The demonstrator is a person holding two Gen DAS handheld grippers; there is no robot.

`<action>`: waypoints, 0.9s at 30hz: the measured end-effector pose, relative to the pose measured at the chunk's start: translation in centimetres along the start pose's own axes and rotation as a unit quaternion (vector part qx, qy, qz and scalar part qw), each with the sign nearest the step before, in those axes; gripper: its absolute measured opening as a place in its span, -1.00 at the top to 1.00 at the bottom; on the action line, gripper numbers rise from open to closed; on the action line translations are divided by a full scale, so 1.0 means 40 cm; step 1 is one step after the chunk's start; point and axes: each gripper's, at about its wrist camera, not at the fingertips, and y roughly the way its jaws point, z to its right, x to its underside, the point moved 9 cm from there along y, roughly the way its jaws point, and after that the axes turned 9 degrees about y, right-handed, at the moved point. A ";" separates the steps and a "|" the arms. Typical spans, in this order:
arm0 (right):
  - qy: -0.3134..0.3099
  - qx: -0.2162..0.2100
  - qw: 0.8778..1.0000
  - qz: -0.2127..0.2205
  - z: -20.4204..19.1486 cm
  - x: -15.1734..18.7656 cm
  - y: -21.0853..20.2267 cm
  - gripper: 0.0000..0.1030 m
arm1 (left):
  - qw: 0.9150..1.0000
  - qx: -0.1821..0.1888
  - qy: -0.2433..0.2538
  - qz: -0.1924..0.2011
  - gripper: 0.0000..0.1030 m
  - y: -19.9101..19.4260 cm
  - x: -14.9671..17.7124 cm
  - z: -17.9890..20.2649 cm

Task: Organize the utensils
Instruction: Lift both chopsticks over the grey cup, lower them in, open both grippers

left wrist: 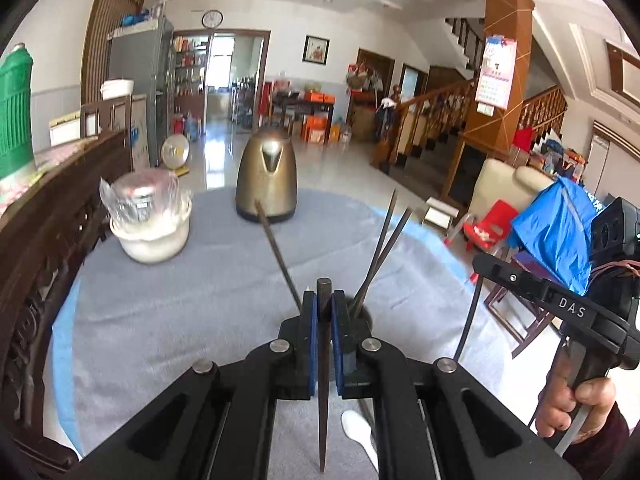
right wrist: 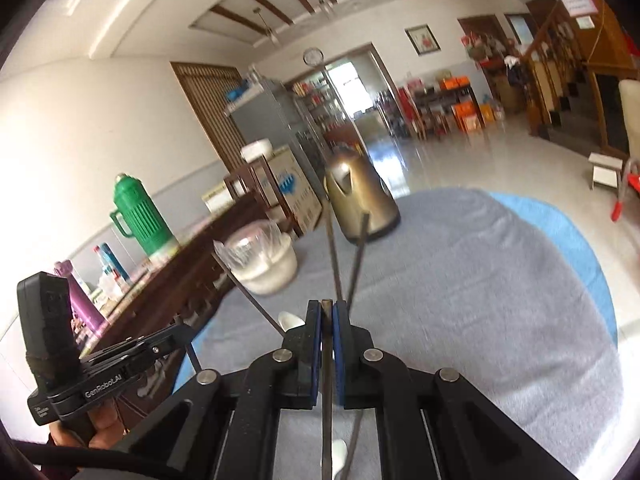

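left wrist: left gripper (left wrist: 324, 300) clamps a dark chopstick (left wrist: 323, 400) upright above the grey tablecloth (left wrist: 180, 300); three more stand in a holder (left wrist: 362, 312) | right wrist: right gripper (right wrist: 327, 308) pinches another chopstick (right wrist: 327, 420), kettle (right wrist: 360, 204) beyond

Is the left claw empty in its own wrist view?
No: the left claw is shut on a dark chopstick clamped between its blue pads.

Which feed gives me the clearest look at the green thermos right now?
Right wrist view. The green thermos shows whole there, upright on the dark wooden sideboard, handle and cap visible. In the left wrist view it sits cut off at the left frame edge, only part of its ribbed body showing.
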 end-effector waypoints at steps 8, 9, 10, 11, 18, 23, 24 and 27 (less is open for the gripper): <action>-0.003 -0.017 0.999 0.047 -0.070 -0.077 -0.040 0.88 | 0.999 0.002 0.001 0.033 0.86 -0.044 -0.077 0.001; -0.003 -0.018 0.998 0.052 -0.076 -0.088 -0.042 0.88 | 0.999 0.002 0.002 0.037 0.86 -0.049 -0.090 0.001; -0.003 -0.019 0.998 0.059 -0.084 -0.101 -0.044 0.88 | 0.999 0.002 0.003 0.041 0.86 -0.054 -0.103 0.002; -0.003 -0.018 0.998 0.066 -0.092 -0.113 -0.045 0.88 | 0.999 0.002 0.004 0.045 0.86 -0.058 -0.112 0.004; -0.006 -0.005 0.992 0.126 -0.125 -0.194 -0.051 0.88 | 0.997 -0.007 0.011 0.080 0.86 -0.098 -0.207 0.003; -0.003 0.008 0.982 0.187 -0.138 -0.233 -0.068 0.88 | 0.993 -0.017 0.004 0.114 0.86 -0.125 -0.259 -0.003; -0.001 0.012 0.980 0.200 -0.136 -0.238 -0.072 0.88 | 0.992 -0.023 0.002 0.122 0.86 -0.128 -0.266 -0.006; 0.011 0.024 0.973 0.228 -0.128 -0.249 -0.074 0.88 | 0.989 -0.034 -0.012 0.144 0.86 -0.130 -0.278 -0.016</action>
